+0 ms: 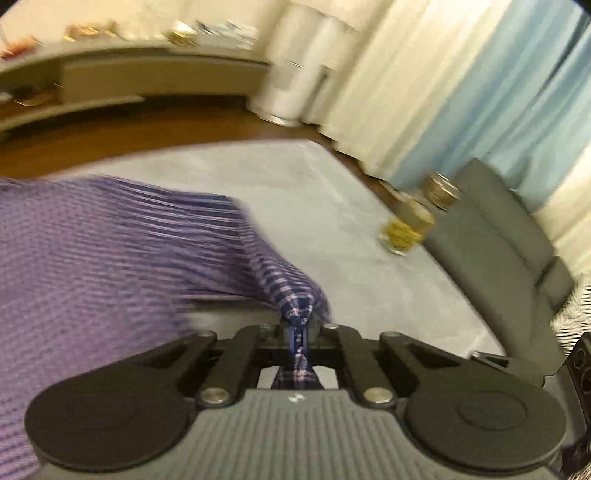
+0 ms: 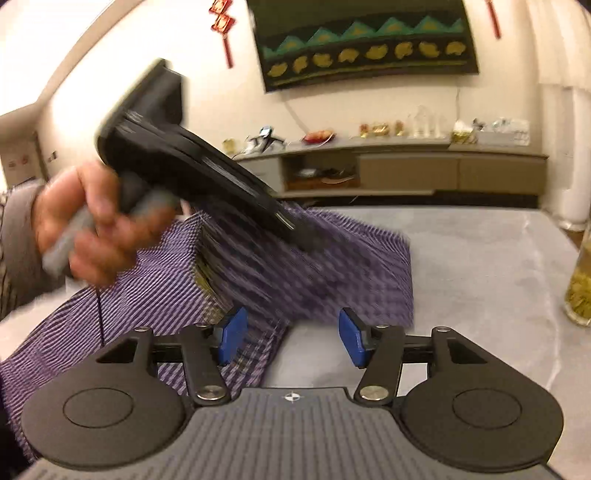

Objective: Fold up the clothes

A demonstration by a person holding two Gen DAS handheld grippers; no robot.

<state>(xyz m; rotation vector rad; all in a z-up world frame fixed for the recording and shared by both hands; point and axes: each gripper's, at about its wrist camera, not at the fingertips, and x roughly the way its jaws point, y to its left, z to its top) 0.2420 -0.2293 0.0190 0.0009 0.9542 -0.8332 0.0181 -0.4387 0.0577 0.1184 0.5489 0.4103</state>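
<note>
On the pale table [image 2: 480,258], the purple striped garment [image 2: 155,273] is spread toward its left side, a bunched corner is seen clamped in the left gripper [image 1: 299,332], and the right gripper [image 2: 291,336] is held apart, empty, just right of the cloth edge.

This is a living room in a home. A long low cabinet [image 2: 406,166] stands by the wall with little ornaments on top. A dark picture [image 2: 365,40] and red hanging charms [image 2: 221,22] are on the wall. Cream and blue curtains [image 1: 461,92] hang by a grey sofa [image 1: 495,229]. The floor [image 1: 110,144] is brown wood.
</note>
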